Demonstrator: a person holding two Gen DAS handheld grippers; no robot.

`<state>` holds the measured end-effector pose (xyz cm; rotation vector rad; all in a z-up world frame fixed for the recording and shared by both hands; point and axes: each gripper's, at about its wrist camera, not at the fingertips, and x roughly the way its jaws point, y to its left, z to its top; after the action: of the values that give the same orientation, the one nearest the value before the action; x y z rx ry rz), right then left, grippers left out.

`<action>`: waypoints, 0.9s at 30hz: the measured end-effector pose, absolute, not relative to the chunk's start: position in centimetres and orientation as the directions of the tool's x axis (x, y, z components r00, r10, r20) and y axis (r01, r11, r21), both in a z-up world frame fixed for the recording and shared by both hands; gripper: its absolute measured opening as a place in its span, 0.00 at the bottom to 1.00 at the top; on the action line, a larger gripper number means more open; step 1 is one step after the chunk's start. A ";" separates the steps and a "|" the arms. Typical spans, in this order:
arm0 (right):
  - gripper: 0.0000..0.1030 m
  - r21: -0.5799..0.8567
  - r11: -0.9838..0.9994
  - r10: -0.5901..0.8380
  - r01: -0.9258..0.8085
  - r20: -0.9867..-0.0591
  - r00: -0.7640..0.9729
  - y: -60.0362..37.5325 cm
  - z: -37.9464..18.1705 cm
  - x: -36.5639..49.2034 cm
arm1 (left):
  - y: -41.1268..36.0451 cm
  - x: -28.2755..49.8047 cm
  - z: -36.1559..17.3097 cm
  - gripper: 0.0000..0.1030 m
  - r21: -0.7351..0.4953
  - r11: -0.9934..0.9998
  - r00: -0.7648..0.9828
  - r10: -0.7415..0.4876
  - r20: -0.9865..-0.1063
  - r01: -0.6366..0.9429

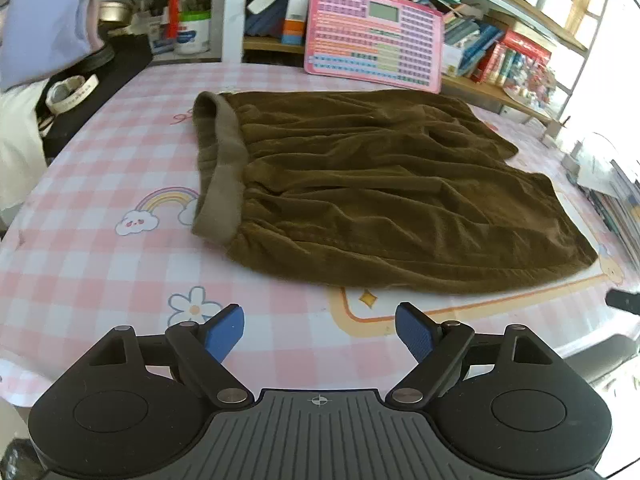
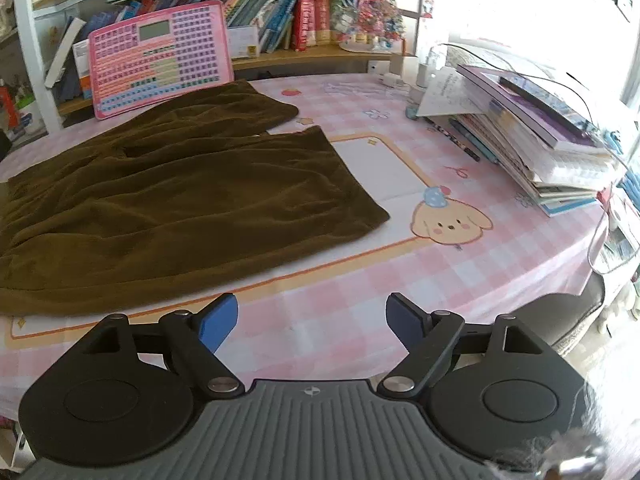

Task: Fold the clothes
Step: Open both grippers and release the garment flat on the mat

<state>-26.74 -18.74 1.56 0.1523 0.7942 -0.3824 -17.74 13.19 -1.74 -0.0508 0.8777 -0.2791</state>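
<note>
Item: brown shorts [image 1: 380, 188], velvety, creased, spread flat mid-tablecloth [image 1: 100, 264], waistband [image 1: 222, 168] to the left, legs to the right. Left gripper [image 1: 320, 330] and right gripper [image 2: 312, 322]: both spread wide, empty, short of the near hem. We judge pinching waistband and leg-hem corners gives an even fold

In the right wrist view the brown shorts [image 2: 160, 200] run off the left edge, so their waistband is out of sight. Glare whitens the upper right, washing out the window area above the book stack [image 2: 540, 148]. In the left wrist view, a blurred lilac cloth [image 1: 44, 28] is cut by the upper left corner, and the toy tablet [image 1: 374, 36] keys are too small to read.
</note>
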 end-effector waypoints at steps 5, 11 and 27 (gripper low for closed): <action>0.84 -0.015 0.944 -0.243 0.331 -0.709 0.662 -18.0 2.6 -26.1 | 14.1 -17.5 -0.8 0.83 -0.170 0.956 0.614 -0.284 -0.737 0.238; 0.88 -0.019 0.964 -0.199 0.264 -0.710 0.676 -18.6 3.3 -25.3 | 15.0 -16.5 -0.8 0.83 -0.149 0.963 0.614 -0.258 -0.746 0.223; 0.93 0.006 0.991 -0.090 0.136 -0.721 0.687 -25.0 3.4 -17.7 | 13.6 -11.9 -1.3 0.83 -0.086 0.990 0.613 -0.137 -0.778 0.113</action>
<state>-17.69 -25.02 3.42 0.0601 0.8034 -0.1266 -11.93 13.55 -1.27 -0.0289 0.8999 -0.1444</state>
